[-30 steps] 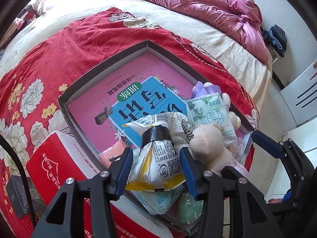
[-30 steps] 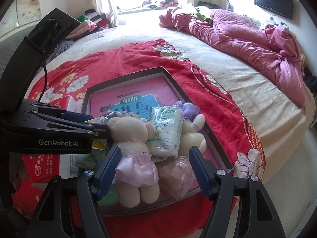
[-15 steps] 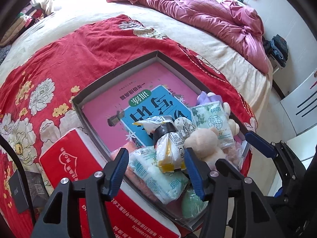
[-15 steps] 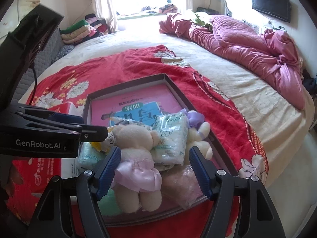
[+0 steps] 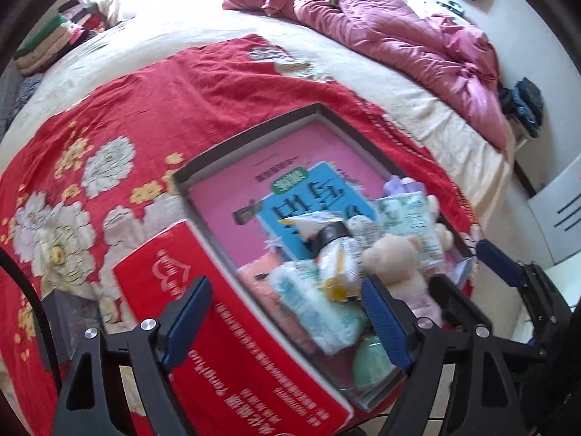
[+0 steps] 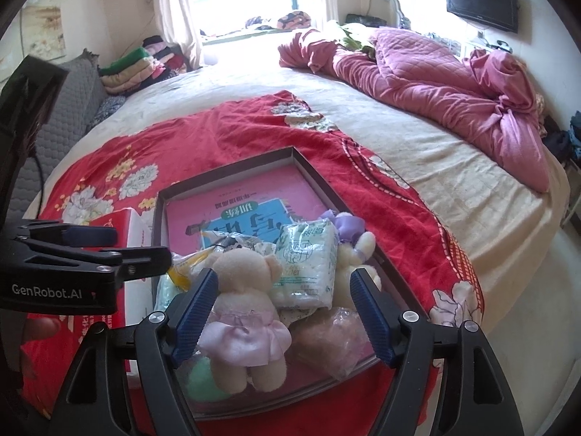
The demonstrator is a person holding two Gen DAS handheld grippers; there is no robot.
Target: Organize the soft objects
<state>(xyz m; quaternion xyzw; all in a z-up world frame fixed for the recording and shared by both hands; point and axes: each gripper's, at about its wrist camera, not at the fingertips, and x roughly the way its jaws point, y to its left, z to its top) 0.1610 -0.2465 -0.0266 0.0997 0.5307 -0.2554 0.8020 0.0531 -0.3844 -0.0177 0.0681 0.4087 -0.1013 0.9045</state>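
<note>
Soft things lie heaped in the near end of a shallow dark cardboard tray [image 6: 308, 167] on a red floral blanket [image 6: 232, 134] spread over a bed. Inside the tray a flat pink book [image 6: 239, 200] with a blue panel covers the floor. On top of it, toward the near rim, sits a fuzzy cream teddy bear [image 6: 247, 272] in a shiny lilac skirt. Just right of the bear leans a puffy plastic tissue pack [image 6: 308, 258] with green print, and behind that a second cream plush [image 6: 357, 250] with a purple bow. A crinkly yellow-and-white packet [image 5: 337, 258] bound with black tape lies left of the bear, touching a pale green tissue pack [image 5: 319, 305]. A glossy red box [image 5: 225, 330] stands just outside the tray's left wall.

The left hand-held gripper [image 5: 287, 323] points steeply down over the box and the tray's left wall; its blue ribbed jaws have just been opening and stand wide apart, empty. The right hand-held gripper [image 6: 283, 312] tilts down over the bear, jaws spread on either side, not pressing it.
</note>
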